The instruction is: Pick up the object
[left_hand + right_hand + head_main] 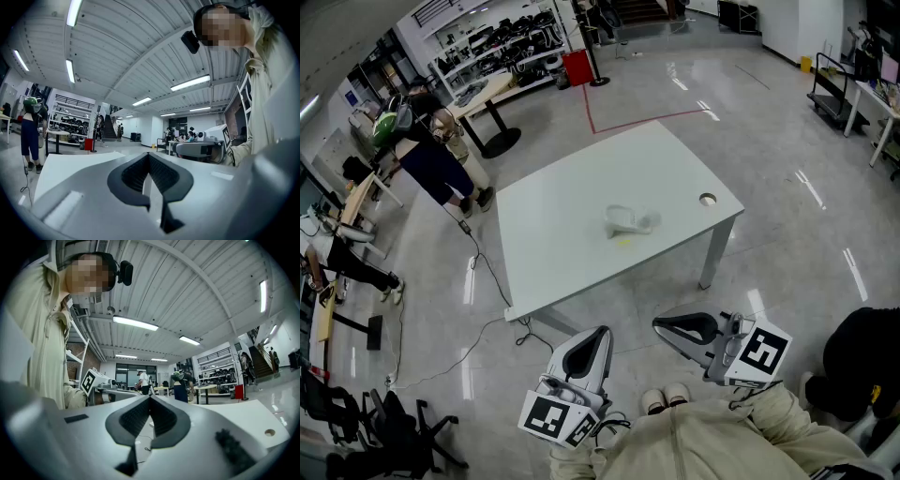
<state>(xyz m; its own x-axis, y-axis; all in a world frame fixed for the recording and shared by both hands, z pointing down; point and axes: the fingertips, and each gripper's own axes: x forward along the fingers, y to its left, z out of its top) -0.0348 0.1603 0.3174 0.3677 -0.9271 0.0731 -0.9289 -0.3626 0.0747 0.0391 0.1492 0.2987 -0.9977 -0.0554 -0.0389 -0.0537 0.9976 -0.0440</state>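
A small white crumpled object lies near the middle of the white table, with a small yellow spot just in front of it. Both grippers hang low by my legs, off the table's near edge and well short of the object. My left gripper points up toward the table, jaws shut with nothing between them. My right gripper points left, jaws also shut and empty. Each gripper view looks across the room and shows the other gripper's marker cube, not the object.
The table has a round cable hole near its right corner. A cable trails over the floor at its left. People stand at desks at the back left; a red bin and shelves stand behind. My shoes are below.
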